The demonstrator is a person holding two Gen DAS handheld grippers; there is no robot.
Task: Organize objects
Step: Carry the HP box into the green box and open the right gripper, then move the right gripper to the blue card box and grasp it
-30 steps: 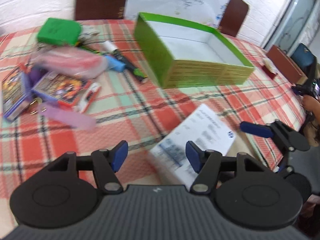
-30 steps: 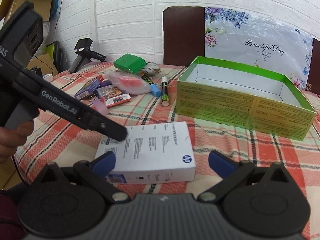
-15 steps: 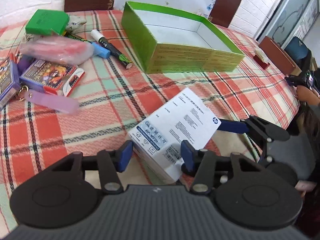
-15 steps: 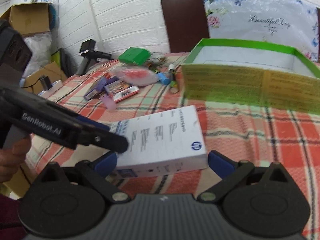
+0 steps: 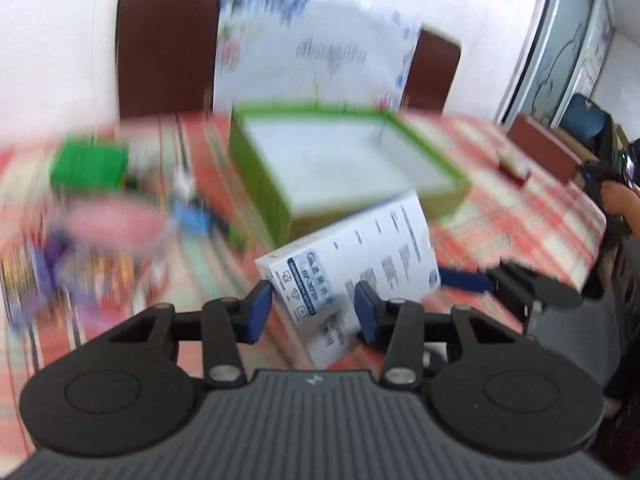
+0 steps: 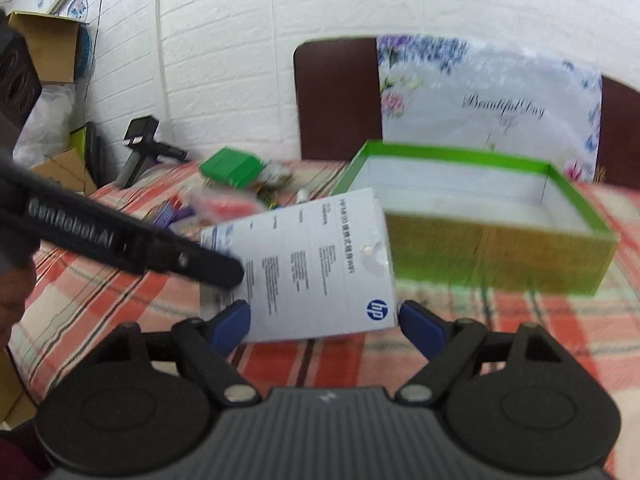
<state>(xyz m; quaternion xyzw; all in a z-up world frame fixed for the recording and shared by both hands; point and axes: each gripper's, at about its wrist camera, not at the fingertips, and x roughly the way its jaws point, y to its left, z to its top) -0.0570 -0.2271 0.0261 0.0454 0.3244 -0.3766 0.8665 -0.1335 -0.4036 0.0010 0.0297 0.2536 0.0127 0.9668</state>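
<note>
A white HP box (image 5: 360, 248) hangs tilted above the checked tablecloth (image 6: 120, 292), its far end raised toward the open green box (image 6: 492, 256). My left gripper (image 5: 313, 310) is closing on the white box's labelled end, and both blue pads press it. In the right wrist view that gripper's black finger (image 6: 200, 258) crosses the box's left side. My right gripper (image 6: 324, 320) is closing too, its pads meeting the two sides of the white box (image 6: 320, 264) at its near end. Its blue finger (image 5: 464, 280) shows beside the box's right corner.
The green box (image 5: 260, 184) is open-topped with a white inside. Left of it lie a small green packet (image 5: 88, 164), a pink pouch (image 5: 108, 224), markers and card packs, all blurred. Brown chairs (image 6: 336, 96) stand behind the table. A person's arm (image 5: 616, 200) is at the far right.
The white box has come up off the tablecloth and tilted. Both pairs of jaws have narrowed onto it. The left wrist view has risen and is motion-blurred.
</note>
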